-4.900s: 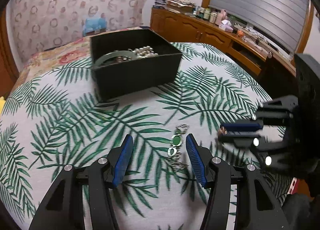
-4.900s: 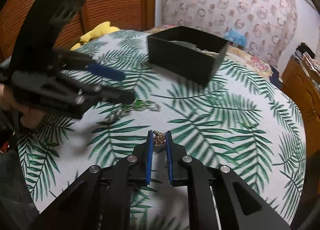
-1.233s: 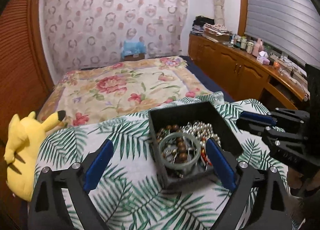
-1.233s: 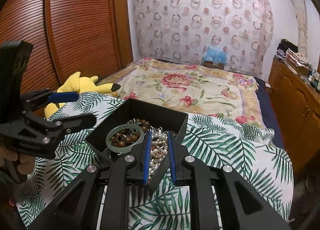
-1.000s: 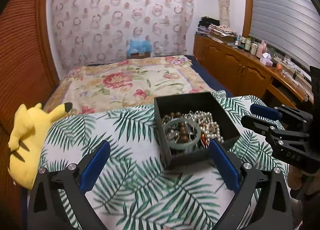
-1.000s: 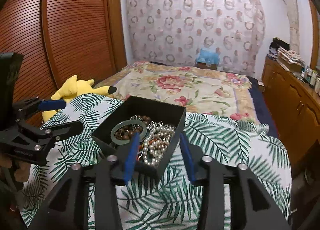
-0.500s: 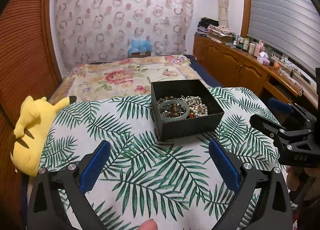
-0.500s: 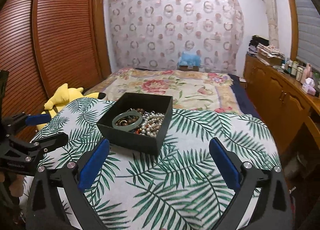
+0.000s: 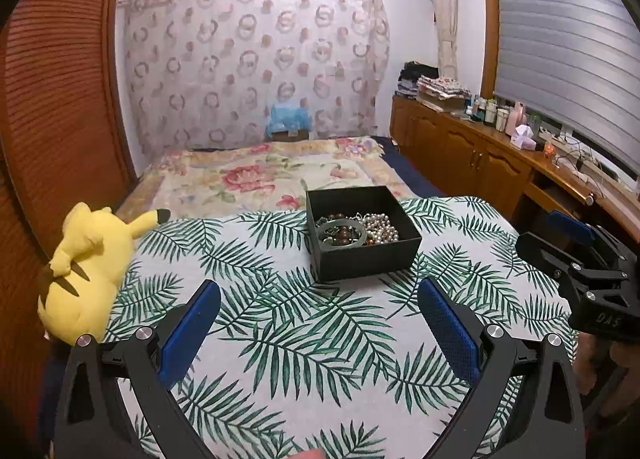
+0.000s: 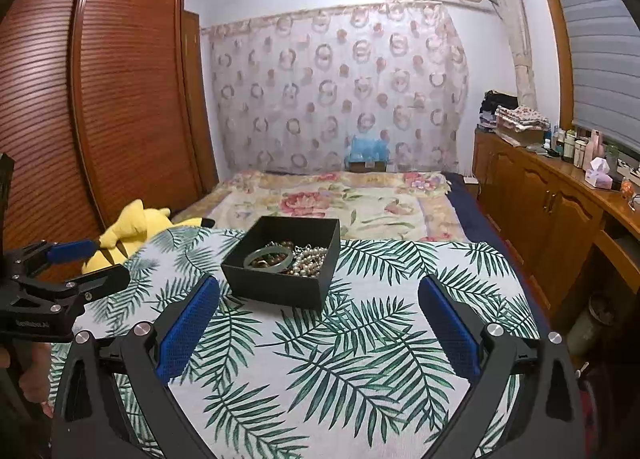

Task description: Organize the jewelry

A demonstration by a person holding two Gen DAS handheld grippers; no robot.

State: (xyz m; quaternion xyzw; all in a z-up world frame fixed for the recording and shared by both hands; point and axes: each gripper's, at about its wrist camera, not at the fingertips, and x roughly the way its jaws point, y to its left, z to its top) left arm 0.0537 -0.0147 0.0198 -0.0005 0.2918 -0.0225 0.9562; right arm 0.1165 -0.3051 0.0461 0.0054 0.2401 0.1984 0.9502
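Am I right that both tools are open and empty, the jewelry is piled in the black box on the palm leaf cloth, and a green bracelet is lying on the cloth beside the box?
Not quite. The green bracelet lies inside the black box, on top of the beads, as the left wrist view shows. The rest holds: the left tool and right tool are open and empty, and the jewelry is in the box on the palm leaf cloth.

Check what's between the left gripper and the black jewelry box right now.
Nothing but bare palm-leaf cloth. In the left wrist view the left gripper is open and held back from the black jewelry box, with no loose jewelry on that stretch.
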